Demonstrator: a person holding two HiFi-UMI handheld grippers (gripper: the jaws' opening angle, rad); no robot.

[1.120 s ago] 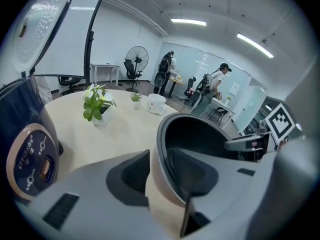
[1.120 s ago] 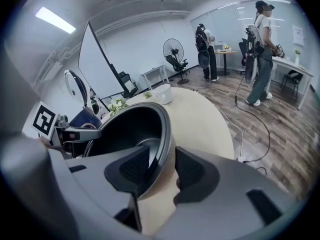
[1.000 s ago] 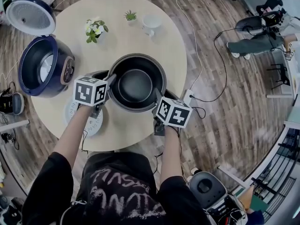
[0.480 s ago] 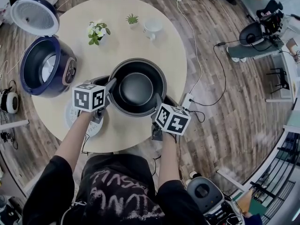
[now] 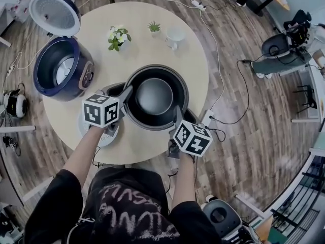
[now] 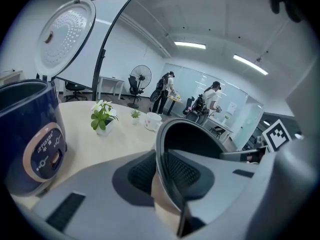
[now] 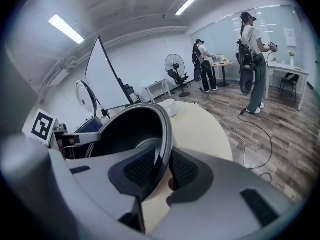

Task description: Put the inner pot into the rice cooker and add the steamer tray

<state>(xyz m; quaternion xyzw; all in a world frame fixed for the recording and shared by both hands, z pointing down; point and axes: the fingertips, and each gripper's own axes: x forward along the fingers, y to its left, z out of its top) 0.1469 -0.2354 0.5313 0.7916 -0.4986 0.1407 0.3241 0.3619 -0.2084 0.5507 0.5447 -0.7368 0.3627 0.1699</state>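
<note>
Looks like an open-plan office or lab kind of space. Wood-plank floor (image 5: 238, 151) with power cables (image 5: 246, 90) trailing across it, office chairs (image 5: 275, 44), a whiteboard (image 6: 107, 39), a pedestal fan (image 6: 142, 77) and strip lights (image 6: 190, 45) overhead. People (image 6: 167, 90) are working at desks in the back.

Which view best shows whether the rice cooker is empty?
The head view: it looks down into the open rice cooker, no pot inside. The left gripper view shows only its outer wall and raised lid; the right gripper view, little but its lid.

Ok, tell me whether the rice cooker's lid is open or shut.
Open. The lid stands swung up behind the blue rice cooker, its dotted inner face showing, and the head view looks straight into the cavity.
</note>
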